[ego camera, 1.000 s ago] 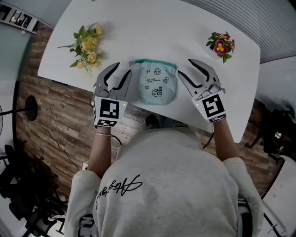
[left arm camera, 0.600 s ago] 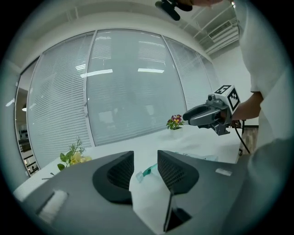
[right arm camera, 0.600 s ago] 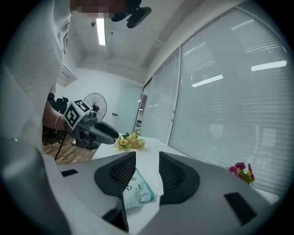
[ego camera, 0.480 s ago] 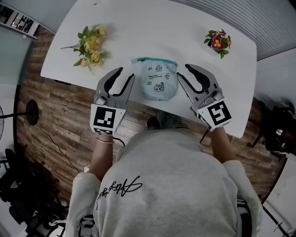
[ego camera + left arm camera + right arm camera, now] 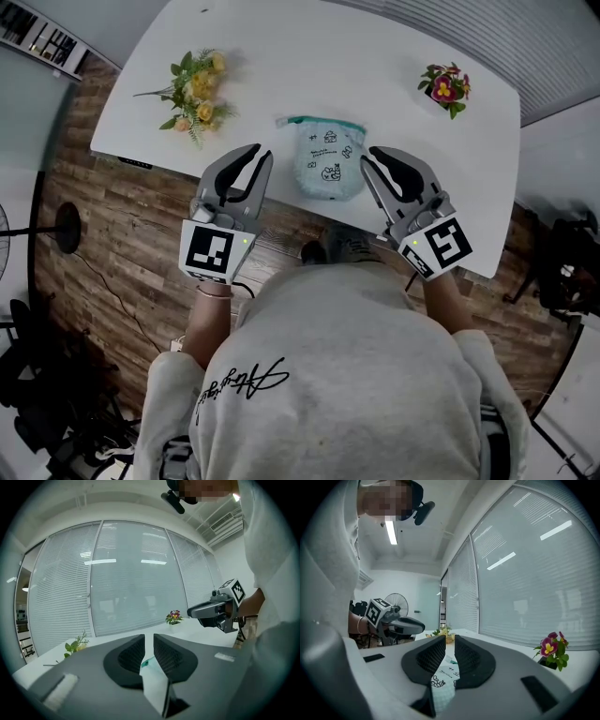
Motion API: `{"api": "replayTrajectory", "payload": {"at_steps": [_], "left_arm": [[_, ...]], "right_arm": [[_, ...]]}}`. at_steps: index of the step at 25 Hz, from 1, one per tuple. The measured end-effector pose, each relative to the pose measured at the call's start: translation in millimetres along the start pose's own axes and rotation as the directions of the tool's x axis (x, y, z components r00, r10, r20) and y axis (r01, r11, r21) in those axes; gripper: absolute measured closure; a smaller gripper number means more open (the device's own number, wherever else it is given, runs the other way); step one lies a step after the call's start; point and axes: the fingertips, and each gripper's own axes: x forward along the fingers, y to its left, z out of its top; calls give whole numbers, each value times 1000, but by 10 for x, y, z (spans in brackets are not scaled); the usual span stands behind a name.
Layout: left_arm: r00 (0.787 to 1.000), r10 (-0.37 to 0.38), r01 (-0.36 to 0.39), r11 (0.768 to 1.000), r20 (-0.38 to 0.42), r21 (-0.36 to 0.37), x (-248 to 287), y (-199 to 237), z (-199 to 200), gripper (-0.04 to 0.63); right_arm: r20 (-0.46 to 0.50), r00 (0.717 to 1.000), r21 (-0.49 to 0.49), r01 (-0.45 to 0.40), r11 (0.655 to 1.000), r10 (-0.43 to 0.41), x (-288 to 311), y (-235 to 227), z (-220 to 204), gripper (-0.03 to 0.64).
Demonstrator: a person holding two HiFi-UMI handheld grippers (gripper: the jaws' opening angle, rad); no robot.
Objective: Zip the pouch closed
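A white table (image 5: 281, 52) is standing on a wooden plank floor (image 5: 103, 248). A bunch of yellow flowers (image 5: 199, 90) with green leaves is lying on the table near its far left corner. A small pot of pink and yellow flowers (image 5: 446, 88) is sitting near the table's far right corner, well apart from the bunch. Pale slatted blinds (image 5: 126, 578) are hanging beyond the table's far edge, catching reflections of ceiling strip lights. Off the table's left end a round black stand base (image 5: 67, 225) is resting on the floor, and a standing fan (image 5: 396, 604) is showing beyond that same end in the right gripper view.
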Motion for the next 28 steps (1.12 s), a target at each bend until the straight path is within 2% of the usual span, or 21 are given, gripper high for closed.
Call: {"api": "replayTrajectory", "payload": {"at_steps": [7,10,19,28], "left_arm": [[998,-7,8,1000,61,-28,-78,-62,160,575],[997,-8,11,999,74,-42,-97,-72,201,595],[996,-43,46,998,77,-32,-94,-137,227,595],[995,-61,63,998,83,-27,-72,-168,252,595]], "right_arm": [[19,1000,-24,12,1000,-12,-21,65,97,582],[27,999,-31,21,999,-20,-39,83,131,614],[51,998,0,35,999,-35,-88,74,193,615],[55,997,-32,61,998,-59,-109,34,269,615]]}}
